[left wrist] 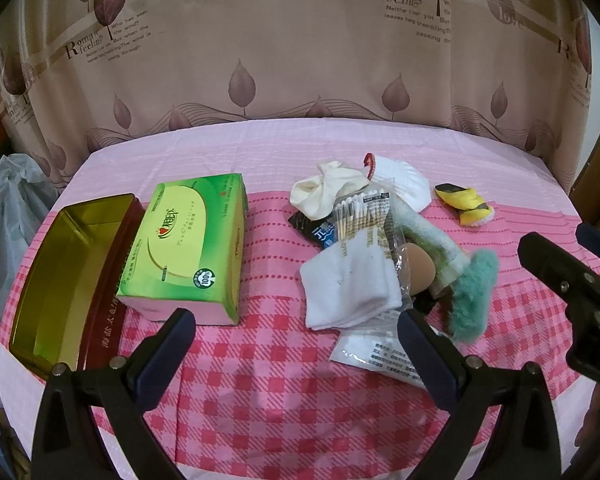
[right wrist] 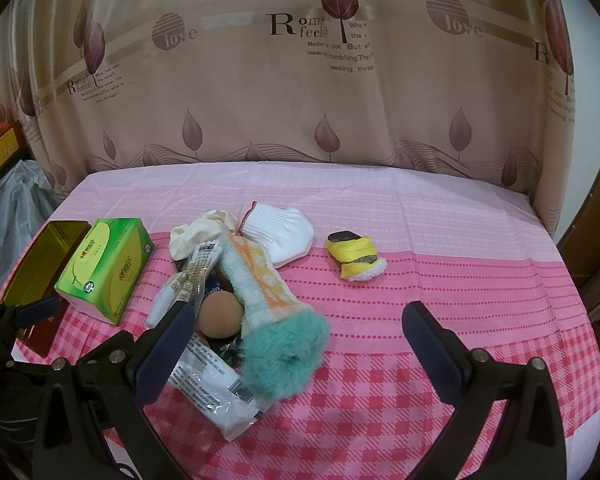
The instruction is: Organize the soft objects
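Left gripper (left wrist: 296, 332) hangs over a pink checked tabletop (left wrist: 260, 400), jaws wide apart and empty. Far left sits an open gold tin (left wrist: 60, 272), a green tissue box (left wrist: 192, 244) touching it. Right, a heap: white socks (left wrist: 348, 284), cotton swabs (left wrist: 360, 216), teal scrunchie (left wrist: 472, 292).

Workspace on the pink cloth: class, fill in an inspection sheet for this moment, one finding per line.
Surface: pink checked tablecloth.
Job's things: teal fluffy scrunchie, rolled towel, white sock, knit glove, yellow cloth, all loose; open tin holds nothing.
Clutter: tissue box, cotton swabs, brown ball, wrapped packets.
Grippers: left gripper and right gripper open, holding nothing.
Cables: nothing seen.
Surroundings: leaf-print curtain.
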Tool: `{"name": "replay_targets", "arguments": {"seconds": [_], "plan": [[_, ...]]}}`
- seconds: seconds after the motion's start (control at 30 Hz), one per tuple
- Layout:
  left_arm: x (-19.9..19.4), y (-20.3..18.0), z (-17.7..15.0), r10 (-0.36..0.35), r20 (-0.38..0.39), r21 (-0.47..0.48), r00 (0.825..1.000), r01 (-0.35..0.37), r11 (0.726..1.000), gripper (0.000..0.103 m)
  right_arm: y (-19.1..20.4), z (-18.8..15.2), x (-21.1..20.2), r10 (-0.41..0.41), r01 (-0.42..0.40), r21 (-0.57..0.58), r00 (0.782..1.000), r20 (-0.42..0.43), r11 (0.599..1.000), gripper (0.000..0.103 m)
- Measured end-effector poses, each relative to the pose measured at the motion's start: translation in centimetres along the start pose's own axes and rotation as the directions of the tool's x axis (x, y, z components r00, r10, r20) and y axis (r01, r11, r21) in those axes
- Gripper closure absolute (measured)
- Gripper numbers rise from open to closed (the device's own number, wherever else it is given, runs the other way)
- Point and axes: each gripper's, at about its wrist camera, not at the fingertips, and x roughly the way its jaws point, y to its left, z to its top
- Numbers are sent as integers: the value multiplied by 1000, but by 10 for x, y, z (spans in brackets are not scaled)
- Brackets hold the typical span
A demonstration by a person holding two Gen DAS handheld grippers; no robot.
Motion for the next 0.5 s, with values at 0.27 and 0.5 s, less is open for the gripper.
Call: {"name": "replay_targets", "arguments": {"seconds": [0.27,0.5], "plan": [[0,1,0,4,-4,3,1000,-4,1000,0,-1,0,1,-2,2,2,1000,4,1000,1],[5,7,0,18,-6,8,1000,-18,1000,0,-12,0,10,-17,17,-17,1000,1,1000,9]]}}
